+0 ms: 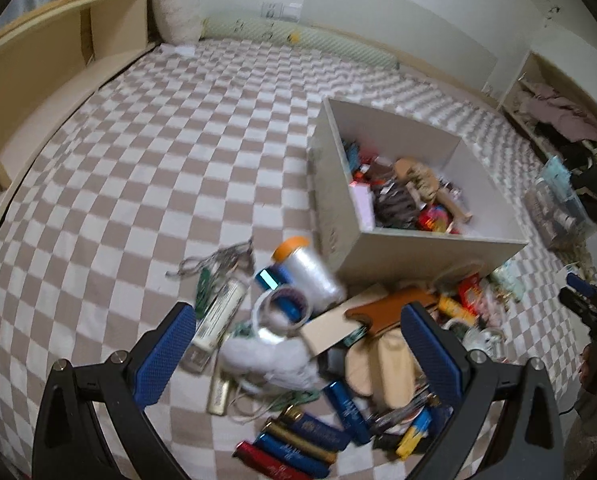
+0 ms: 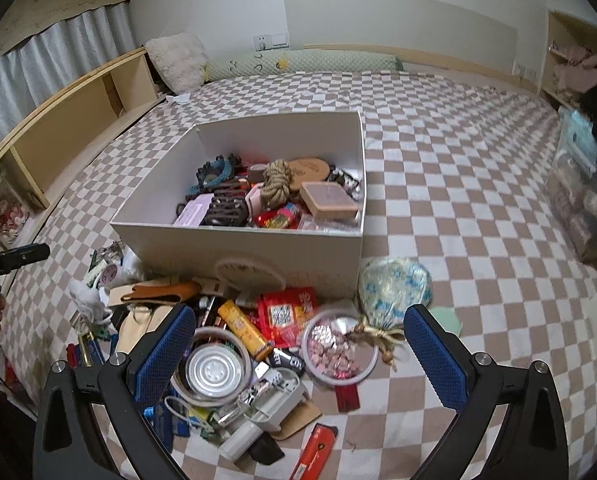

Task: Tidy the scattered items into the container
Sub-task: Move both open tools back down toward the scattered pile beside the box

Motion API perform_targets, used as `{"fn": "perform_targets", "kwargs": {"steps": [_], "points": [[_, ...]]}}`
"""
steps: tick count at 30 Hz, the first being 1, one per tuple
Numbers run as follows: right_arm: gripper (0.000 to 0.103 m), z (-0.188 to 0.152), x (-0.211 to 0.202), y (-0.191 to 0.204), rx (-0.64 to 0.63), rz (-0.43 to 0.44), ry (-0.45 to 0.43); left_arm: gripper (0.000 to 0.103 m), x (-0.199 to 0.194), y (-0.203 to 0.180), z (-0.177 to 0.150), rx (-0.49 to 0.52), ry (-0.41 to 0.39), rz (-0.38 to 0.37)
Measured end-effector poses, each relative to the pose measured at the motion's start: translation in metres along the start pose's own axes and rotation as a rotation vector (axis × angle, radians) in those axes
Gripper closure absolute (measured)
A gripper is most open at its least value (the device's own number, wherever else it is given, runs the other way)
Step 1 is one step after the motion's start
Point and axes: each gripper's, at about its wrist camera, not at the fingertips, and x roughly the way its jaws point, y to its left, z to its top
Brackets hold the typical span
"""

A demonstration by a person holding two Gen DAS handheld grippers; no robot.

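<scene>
1. The left tool (image 1: 298,344) hangs over the pile with its blue pads spread wide apart and nothing between them; the right tool (image 2: 300,344) is likewise wide apart and empty.
2. The scattered items lie in a heap on the brown-and-white checked bed cover (image 1: 158,160), pressed against the near wall of the white rectangular cardboard box (image 2: 258,240), which is already partly filled.
3. Under the left tool: a clear-wrapped white spool with an orange cap (image 1: 310,272), a roll of clear tape (image 1: 284,306), a fluffy white soft piece (image 1: 266,356) and a row of small blue, gold and red tubes (image 1: 298,444).
4. Under the right tool: a round clear lidded tub of pink bits (image 2: 338,346), a clear round tub with a silver lid (image 2: 212,368), a red foil packet (image 2: 286,312) and a pale blue-patterned cloth pouch tied with cord (image 2: 392,288).
5. Handling, as I judge it: the spool looks light but slick and would roll, so take it across its waist. The round tubs are stiff and smooth; grip across the full width, level, lest a lid pop. The pouch is soft and would sag; pinch near the tied neck. The tubes are thin and slippery, best taken one at a time across the middle.
6. The fluffy piece will squash, so close well down on it.
</scene>
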Motion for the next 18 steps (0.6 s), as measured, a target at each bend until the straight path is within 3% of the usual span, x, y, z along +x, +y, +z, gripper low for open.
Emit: {"fn": "perform_targets", "kwargs": {"steps": [6,18], "points": [[0.000,-0.017,0.008,-0.008,0.020,0.010,0.020,0.000,0.019,0.011,-0.015,0.039,0.064,0.039],[0.000,-0.062,0.036,-0.035,0.103,-0.021,0.098,0.000,0.044,0.008,-0.030,0.129,0.101,0.049]]}}
